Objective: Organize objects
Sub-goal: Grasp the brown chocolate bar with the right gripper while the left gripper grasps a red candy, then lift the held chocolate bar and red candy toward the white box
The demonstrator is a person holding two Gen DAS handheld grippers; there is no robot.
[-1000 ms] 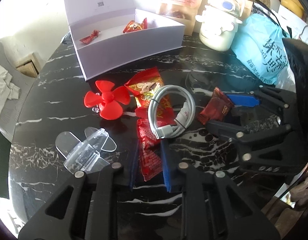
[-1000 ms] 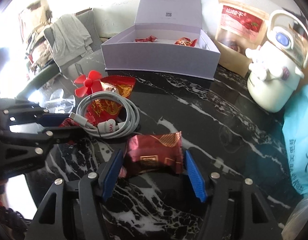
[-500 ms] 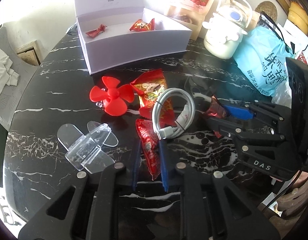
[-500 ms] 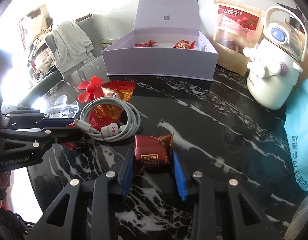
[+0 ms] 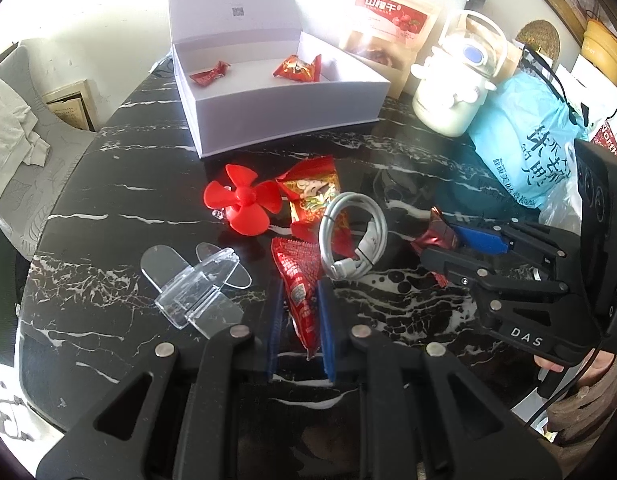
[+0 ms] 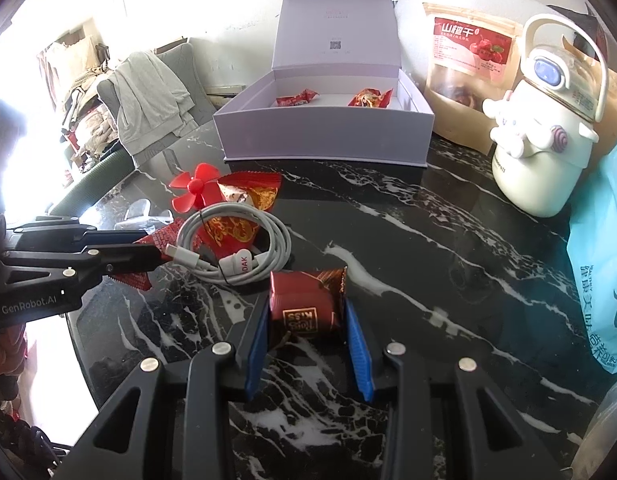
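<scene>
I am clamping my right hand-held gripper (image 6: 304, 322) on a dark red candy (image 6: 304, 304) and my left hand-held gripper (image 5: 298, 316) on a long red packet (image 5: 298, 280), its length running straight ahead toward the open white box (image 6: 328, 136) across the surface (image 6: 428, 280).

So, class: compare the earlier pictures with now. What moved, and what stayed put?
The right claw closed on the dark red candy, and the left claw closed on the long red packet; both wrappers now look lifted. The white cable, red fan and open box stayed put.
</scene>
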